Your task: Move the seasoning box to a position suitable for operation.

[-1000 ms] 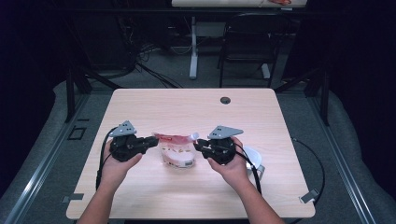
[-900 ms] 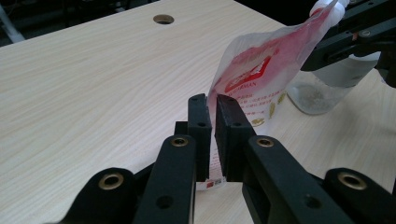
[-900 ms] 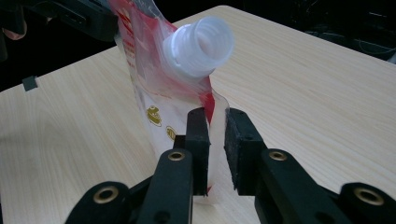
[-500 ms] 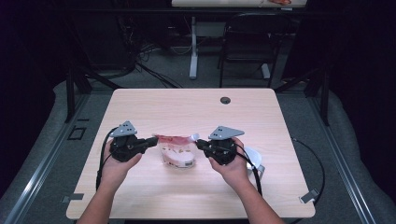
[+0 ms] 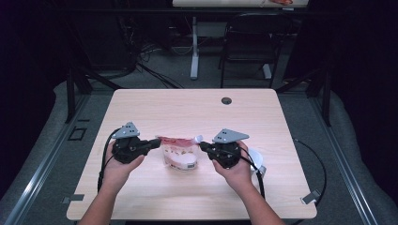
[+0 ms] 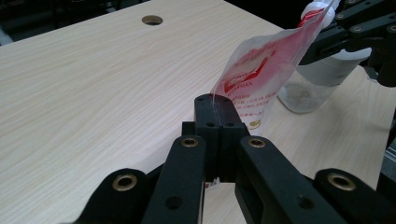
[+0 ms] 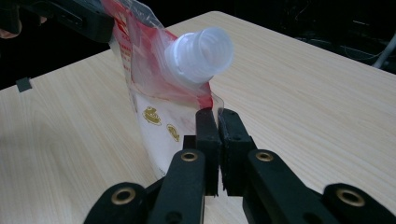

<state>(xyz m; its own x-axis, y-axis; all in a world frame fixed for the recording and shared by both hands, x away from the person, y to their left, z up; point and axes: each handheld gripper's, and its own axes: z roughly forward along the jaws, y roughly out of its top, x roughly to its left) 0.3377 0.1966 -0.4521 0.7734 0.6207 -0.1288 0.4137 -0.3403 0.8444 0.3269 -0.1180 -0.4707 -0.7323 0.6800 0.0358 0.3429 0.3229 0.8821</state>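
The spouted refill pouch (image 5: 179,152), clear plastic printed red, with a white screw cap (image 7: 201,55) at its top corner, is held upright over the near middle of the wooden table (image 5: 187,110). The left gripper (image 5: 149,144), at the pouch's 9 o'clock, has its jaws clamped on one top edge. The right gripper (image 5: 204,146), at 3 o'clock, has just been closing and pinches the film below the cap. A clear plastic bottle (image 6: 312,83) lies behind the right gripper.
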